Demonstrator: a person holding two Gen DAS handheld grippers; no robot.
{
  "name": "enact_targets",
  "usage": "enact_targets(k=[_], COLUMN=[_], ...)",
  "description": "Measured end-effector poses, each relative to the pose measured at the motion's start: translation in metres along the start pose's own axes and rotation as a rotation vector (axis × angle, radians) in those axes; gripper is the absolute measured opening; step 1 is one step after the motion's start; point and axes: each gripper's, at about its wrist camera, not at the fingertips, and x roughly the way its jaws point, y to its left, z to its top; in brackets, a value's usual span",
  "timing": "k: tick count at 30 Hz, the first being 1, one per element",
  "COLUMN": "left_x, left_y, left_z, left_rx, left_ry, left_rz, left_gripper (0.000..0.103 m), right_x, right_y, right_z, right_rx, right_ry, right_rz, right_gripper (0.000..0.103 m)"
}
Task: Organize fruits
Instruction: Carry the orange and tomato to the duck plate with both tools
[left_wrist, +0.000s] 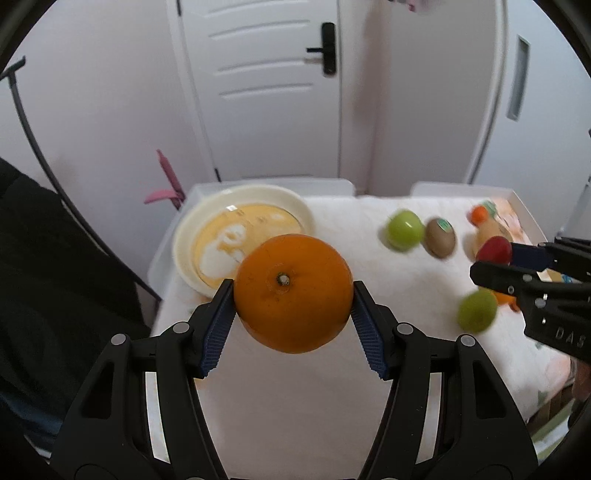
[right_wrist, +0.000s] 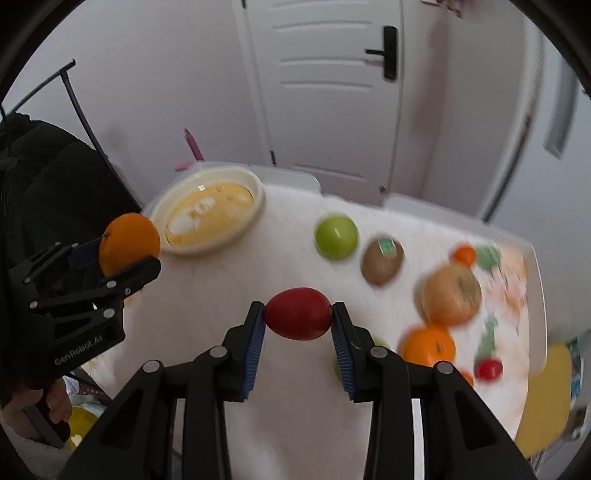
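Round dimpled orange (left_wrist: 293, 291) clamped in L tool (left_wrist: 293, 295), smooth red oval fruit (right_wrist: 297, 314) in R tool (right_wrist: 297, 315), ribbed blue pads (left_wrist: 218, 328).

White room behind a cloth-covered tabletop

A white panelled door (left_wrist: 266, 85) with a black lever handle (left_wrist: 325, 50) stands closed behind the white cloth-covered tabletop (left_wrist: 295, 387). A pink plastic object (left_wrist: 168, 184) sits near the wall to the left, beside a thin black metal rack (right_wrist: 79, 107) hung with dark clothing (right_wrist: 48, 177).
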Motion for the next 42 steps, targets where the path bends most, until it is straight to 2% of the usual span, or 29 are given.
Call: enact_targets(k=[9,19,29,35,38,39,40,41,42], left_x=[0.043,0.133,0.196,0.214,0.213,0.210,0.207,0.203,0.199], left_y=[0.053,0.096,0.096,0.093,0.092,0.092,0.091,0.090,0.090], left_z=[0.046,0.073,0.070,0.068,0.066,0.066,0.067,0.070,0.071], left_rx=[0.026,0.073,0.147,0.178,0.177,0.179,0.183,0.186,0.187], left_ry=[-0.009,0.052,0.114,0.129,0.105,0.091,0.076,0.057,0.037], left_rz=[0.023,-0.004,-0.046,-0.069,-0.091,-0.089,-0.078,-0.065,-0.055], left_gripper=[0.066,0.066,0.066,0.066,0.067,0.072,0.091,0.101,0.103], right_x=[0.048,0.121,0.166,0.176,0.177,0.177,0.176,0.176,0.175], right_y=[0.028,0.053,0.053,0.047,0.043,0.042,0.040,0.040,0.039], right_z=[0.072,0.131,0.148,0.146,0.145,0.145,0.145,0.144,0.144], right_rx=[0.003,0.041,0.103,0.133,0.149,0.154,0.159,0.161,0.163], right_ry=[0.003,0.031,0.080,0.103,0.108,0.108,0.107,0.106,0.105], right_rz=[0.039,0.024,-0.012,-0.041,-0.056,-0.058,-0.060,-0.061,-0.062], right_gripper=[0.034,0.034,0.034,0.034,0.034,0.034,0.034,0.034,0.034])
